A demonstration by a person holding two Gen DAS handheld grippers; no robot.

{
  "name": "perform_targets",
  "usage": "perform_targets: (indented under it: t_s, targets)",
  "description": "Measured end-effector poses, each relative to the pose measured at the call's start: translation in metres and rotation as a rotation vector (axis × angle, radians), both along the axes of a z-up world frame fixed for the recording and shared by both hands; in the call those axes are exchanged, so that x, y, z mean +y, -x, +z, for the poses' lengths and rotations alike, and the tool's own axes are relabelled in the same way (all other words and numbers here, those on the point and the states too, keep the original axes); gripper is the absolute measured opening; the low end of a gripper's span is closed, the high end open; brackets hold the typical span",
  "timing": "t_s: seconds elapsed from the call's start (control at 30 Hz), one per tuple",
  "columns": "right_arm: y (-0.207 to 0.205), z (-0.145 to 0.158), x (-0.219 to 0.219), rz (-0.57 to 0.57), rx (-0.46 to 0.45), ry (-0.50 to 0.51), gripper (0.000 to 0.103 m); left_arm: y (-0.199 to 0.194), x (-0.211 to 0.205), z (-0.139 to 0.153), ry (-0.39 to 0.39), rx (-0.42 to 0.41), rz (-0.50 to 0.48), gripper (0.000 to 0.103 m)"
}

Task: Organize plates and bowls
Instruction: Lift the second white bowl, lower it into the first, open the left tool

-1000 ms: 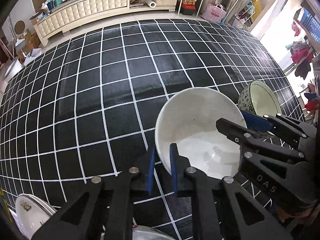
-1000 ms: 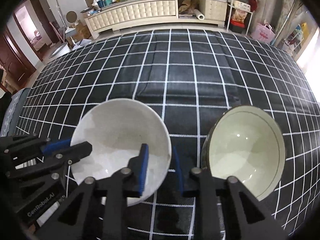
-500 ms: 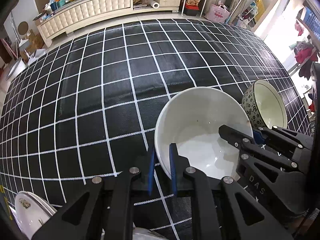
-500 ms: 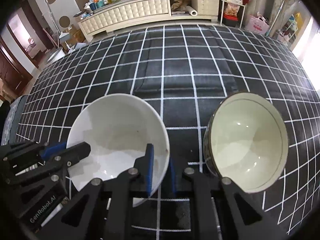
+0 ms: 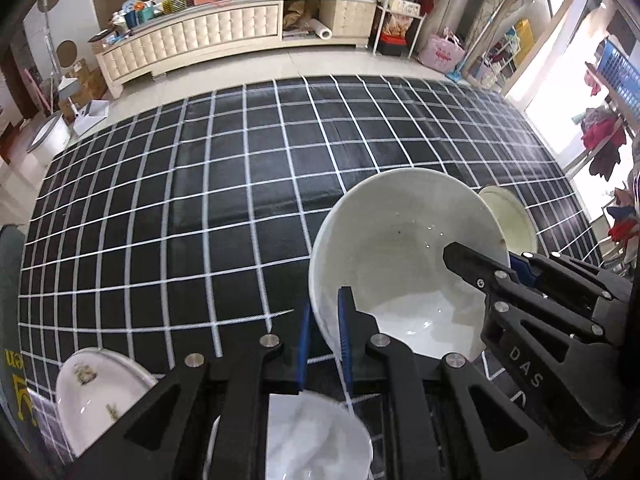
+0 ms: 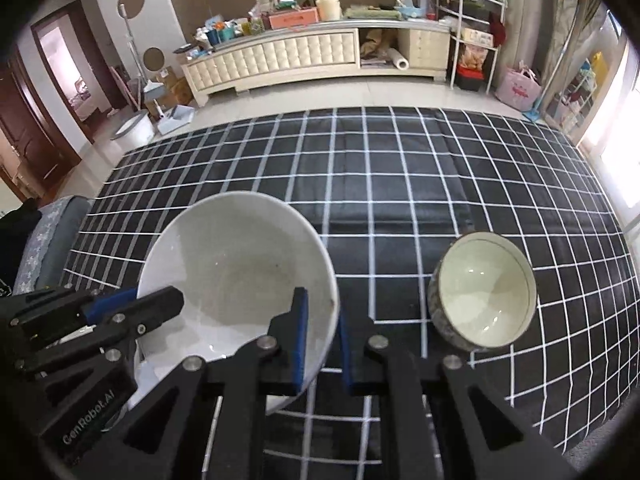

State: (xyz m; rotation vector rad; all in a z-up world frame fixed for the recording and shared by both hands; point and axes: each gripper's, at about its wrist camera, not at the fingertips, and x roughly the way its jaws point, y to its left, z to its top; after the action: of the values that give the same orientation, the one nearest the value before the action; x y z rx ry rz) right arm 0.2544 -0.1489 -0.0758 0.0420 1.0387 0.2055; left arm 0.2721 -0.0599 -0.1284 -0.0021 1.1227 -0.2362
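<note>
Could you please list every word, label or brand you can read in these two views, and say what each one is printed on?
"DAS": on the body of the right gripper, seen from the left wrist.
"GenRobot.AI": on the body of the left gripper, seen from the right wrist.
Yellow characters on a dark object at the left edge of the left wrist view: cut off, not readable.
Boxes and packages on the cream sideboard: too small to read.
</note>
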Motion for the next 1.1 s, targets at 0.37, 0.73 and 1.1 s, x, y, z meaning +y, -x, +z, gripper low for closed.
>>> perform_targets:
  t_s: [0.37, 0.73, 1.1]
  targets:
    - [0.03, 0.009, 0.046, 0.076, -0.009, -0.016, 0.017, 0.05, 0.043, 0.027, -0.022, -0.038, 0.063, 0.011]
    - [0.061, -0.019, 0.07, 0.128, 0.069, 0.008, 0.017, 0.094, 0.077, 0.006, -0.047, 0.005, 0.112, 0.011]
    - [0.074, -0.047, 0.076, 0.131, 0.137, 0.04, 0.017, 0.116, 0.072, -0.033, -0.05, 0.09, 0.121, 0.011]
